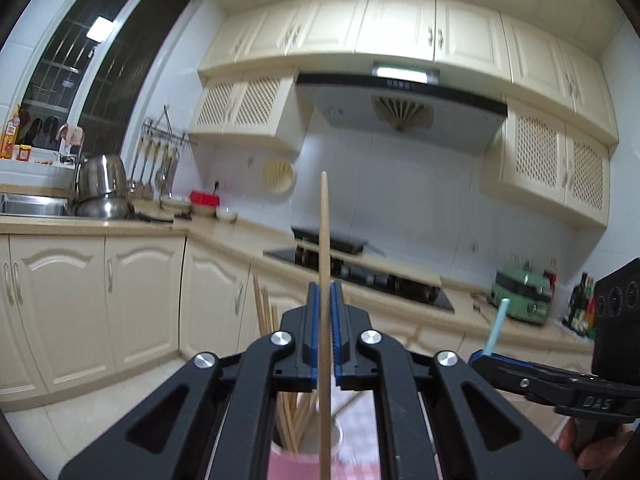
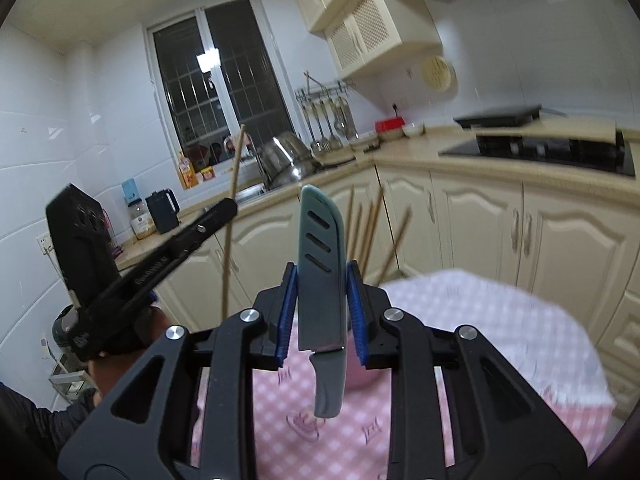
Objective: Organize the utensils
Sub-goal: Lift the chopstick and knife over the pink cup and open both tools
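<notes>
The single chopstick [image 1: 325,264] stood upright, its long axis vertical, pinched between the pads of the left gripper [image 1: 325,320], whose jaws were closed tight on it, its lower end hanging directly above the mouth of the pink cup [image 1: 306,454]. That cup stood on the pink checked cloth [image 2: 460,320] and held a loose bundle of other chopsticks [image 1: 266,312], at least four, leaning out to one side. So the left hand was the nearer to the cup. Beside the cup, off to the right, the right gripper [image 2: 322,312] was clamped on one sheathed knife [image 2: 320,264], tip up and handle hanging down over the cloth. I judged the coming move to turn on keeping the chopstick vertical over the cup.
</notes>
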A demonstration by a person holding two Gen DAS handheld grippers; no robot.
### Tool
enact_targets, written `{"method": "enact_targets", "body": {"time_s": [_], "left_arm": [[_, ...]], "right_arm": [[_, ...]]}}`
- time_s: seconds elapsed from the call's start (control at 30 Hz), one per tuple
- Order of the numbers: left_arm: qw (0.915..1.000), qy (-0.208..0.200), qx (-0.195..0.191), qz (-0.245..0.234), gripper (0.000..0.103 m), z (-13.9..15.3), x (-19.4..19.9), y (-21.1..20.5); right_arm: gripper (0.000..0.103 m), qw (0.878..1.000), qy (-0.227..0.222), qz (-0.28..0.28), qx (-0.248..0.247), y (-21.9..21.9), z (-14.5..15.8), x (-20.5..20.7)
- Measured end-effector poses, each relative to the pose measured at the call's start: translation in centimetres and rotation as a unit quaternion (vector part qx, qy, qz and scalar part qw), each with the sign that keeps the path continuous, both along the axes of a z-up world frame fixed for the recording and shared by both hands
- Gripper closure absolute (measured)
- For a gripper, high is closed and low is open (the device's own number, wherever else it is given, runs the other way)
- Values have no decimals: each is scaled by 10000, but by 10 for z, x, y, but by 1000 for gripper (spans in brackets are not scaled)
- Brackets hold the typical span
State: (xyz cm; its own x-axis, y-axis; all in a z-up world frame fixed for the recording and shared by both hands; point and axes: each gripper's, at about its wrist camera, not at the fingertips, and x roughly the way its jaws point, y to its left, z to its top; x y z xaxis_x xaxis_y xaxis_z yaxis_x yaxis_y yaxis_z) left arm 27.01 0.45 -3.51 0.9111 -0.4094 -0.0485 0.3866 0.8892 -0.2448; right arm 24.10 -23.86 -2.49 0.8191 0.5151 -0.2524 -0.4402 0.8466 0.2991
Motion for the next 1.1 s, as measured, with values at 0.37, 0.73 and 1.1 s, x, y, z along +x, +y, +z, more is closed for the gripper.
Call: {"method": "enact_targets", "body": {"time_s": [0.37, 0.73, 1.1], "left_arm": [[9989, -240, -339, 210, 98, 7, 57, -14], [9989, 3, -346, 316, 98, -35, 85, -18], [9990, 353, -136, 235, 92, -65, 86, -16]], "right_arm": [[78, 9998, -208, 62, -31, 17, 23, 54], [78, 9998, 99, 81, -138, 24, 1, 84], [62, 9984, 554, 135, -37, 25, -19, 96]]}}
